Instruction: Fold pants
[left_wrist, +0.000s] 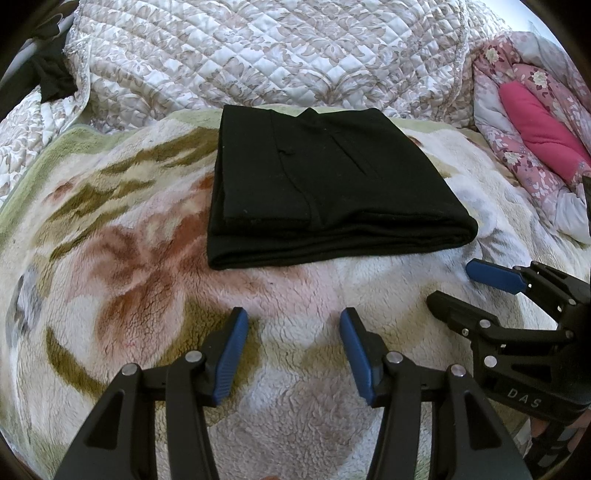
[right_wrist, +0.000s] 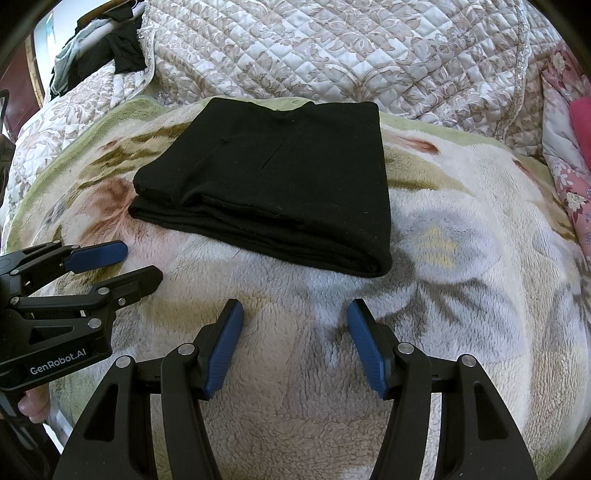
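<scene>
The black pants (left_wrist: 317, 181) lie folded into a compact rectangle on a fluffy floral blanket (left_wrist: 122, 280); they also show in the right wrist view (right_wrist: 280, 177). My left gripper (left_wrist: 293, 321) is open and empty, hovering over the blanket just in front of the pants' near edge. My right gripper (right_wrist: 295, 312) is open and empty too, in front of the pants' near right corner. The right gripper shows at the right edge of the left wrist view (left_wrist: 454, 284), and the left gripper at the left edge of the right wrist view (right_wrist: 144, 264).
A quilted beige floral bedspread (left_wrist: 258, 55) is bunched behind the pants. A pink floral quilt (left_wrist: 532, 140) lies at the right. Dark clothes (right_wrist: 122, 51) hang at the far left. The blanket (right_wrist: 461, 295) stretches to both sides.
</scene>
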